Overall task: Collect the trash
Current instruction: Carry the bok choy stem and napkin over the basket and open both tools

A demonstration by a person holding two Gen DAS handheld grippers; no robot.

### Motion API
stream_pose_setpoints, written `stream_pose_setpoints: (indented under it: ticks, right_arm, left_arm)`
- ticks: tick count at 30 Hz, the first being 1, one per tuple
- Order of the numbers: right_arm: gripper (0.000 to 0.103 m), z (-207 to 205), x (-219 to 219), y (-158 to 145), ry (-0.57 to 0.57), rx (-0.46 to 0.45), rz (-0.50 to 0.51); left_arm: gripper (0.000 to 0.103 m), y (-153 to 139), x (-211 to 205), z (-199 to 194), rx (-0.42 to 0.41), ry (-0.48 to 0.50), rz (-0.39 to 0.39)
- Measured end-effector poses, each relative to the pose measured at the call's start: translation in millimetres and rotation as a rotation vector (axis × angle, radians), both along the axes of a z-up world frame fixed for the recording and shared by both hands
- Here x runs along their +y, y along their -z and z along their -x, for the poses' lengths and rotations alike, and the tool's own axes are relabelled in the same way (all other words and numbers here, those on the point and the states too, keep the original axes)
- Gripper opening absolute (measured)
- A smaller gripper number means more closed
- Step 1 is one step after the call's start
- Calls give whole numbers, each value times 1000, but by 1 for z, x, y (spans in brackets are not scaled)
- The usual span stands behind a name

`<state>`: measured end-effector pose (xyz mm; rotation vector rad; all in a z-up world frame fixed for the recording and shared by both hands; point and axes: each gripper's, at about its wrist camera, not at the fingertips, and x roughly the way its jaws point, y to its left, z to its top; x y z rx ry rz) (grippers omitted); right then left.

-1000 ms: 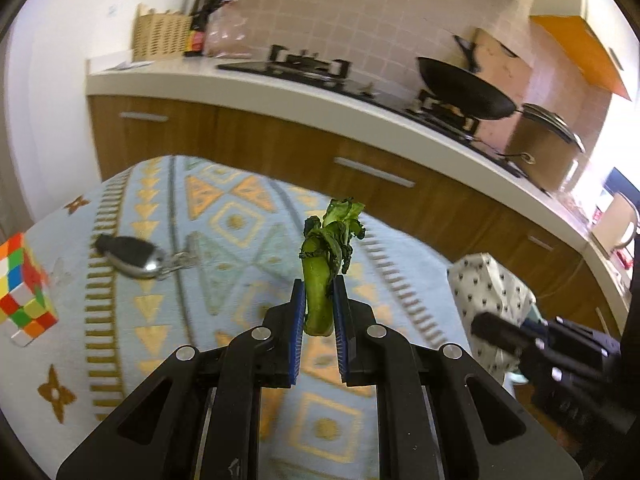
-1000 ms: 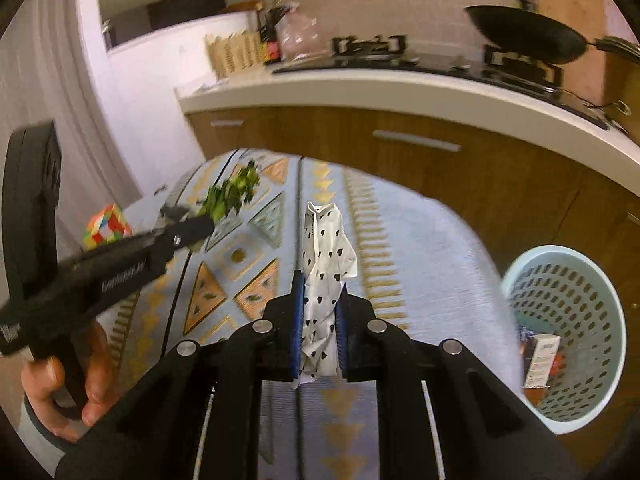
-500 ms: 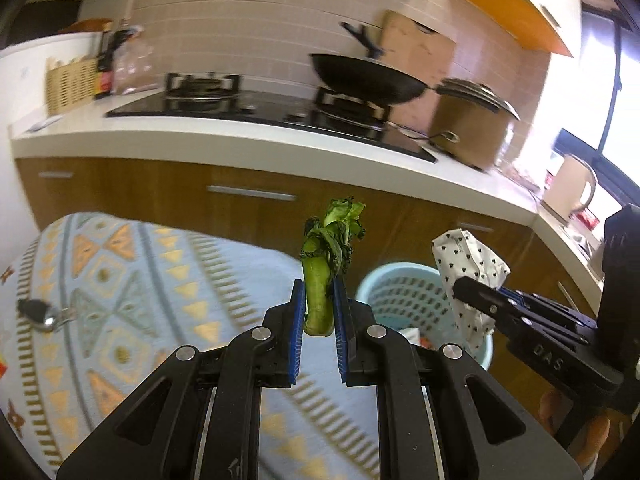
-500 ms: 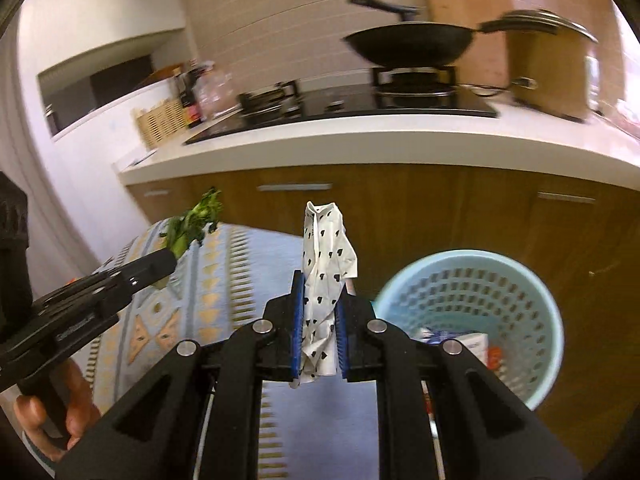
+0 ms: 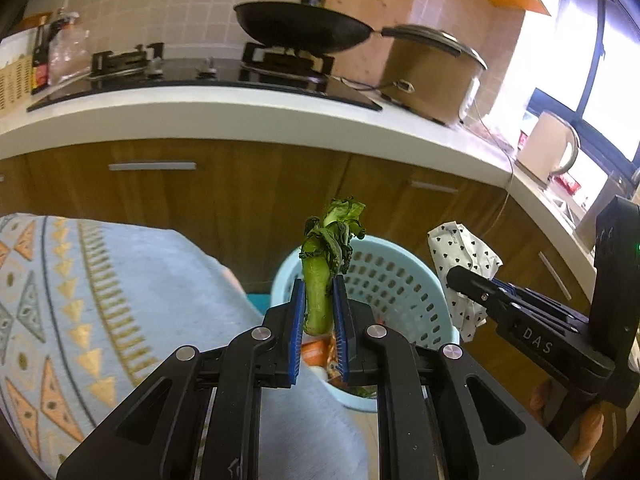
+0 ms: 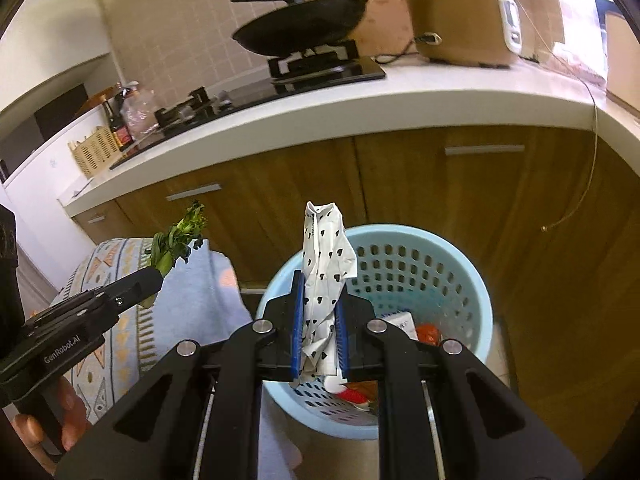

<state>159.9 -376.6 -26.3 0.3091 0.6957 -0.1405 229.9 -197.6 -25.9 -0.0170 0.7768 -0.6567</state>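
My left gripper (image 5: 318, 300) is shut on a wilted green vegetable stalk (image 5: 320, 256) and holds it upright above the near rim of a light blue perforated trash basket (image 5: 396, 280). My right gripper (image 6: 318, 300) is shut on a crumpled white paper with black hearts (image 6: 324, 248), held over the same basket (image 6: 420, 264). The basket holds several pieces of trash, among them a small white carton (image 6: 398, 320). The left gripper with the stalk (image 6: 176, 240) shows at the left of the right wrist view; the right gripper with the paper (image 5: 464, 256) shows at the right of the left wrist view.
A table with a patterned light blue cloth (image 5: 100, 300) lies to the left of the basket. Wooden cabinets (image 5: 240, 192) under a white counter (image 5: 240, 116) stand behind it. On the counter are a black wok (image 5: 300, 28), a brown pot (image 5: 432, 72) and a kettle (image 5: 548, 148).
Both grippers have swung right from over the table to over the blue basket, each still holding its item. The basket is now close beneath them.
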Motion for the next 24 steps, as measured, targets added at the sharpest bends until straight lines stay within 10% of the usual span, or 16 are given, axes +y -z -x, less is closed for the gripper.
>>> stream_pose_setpoints:
  ticks: [11, 24]
  right_arm:
    - [15, -3, -21, 23, 18, 66, -46]
    - [44, -5, -31, 30, 34, 78, -75]
  left_arm:
    - [13, 19, -31, -3, 47, 55, -23]
    - [45, 17, -22, -2, 35, 31, -9]
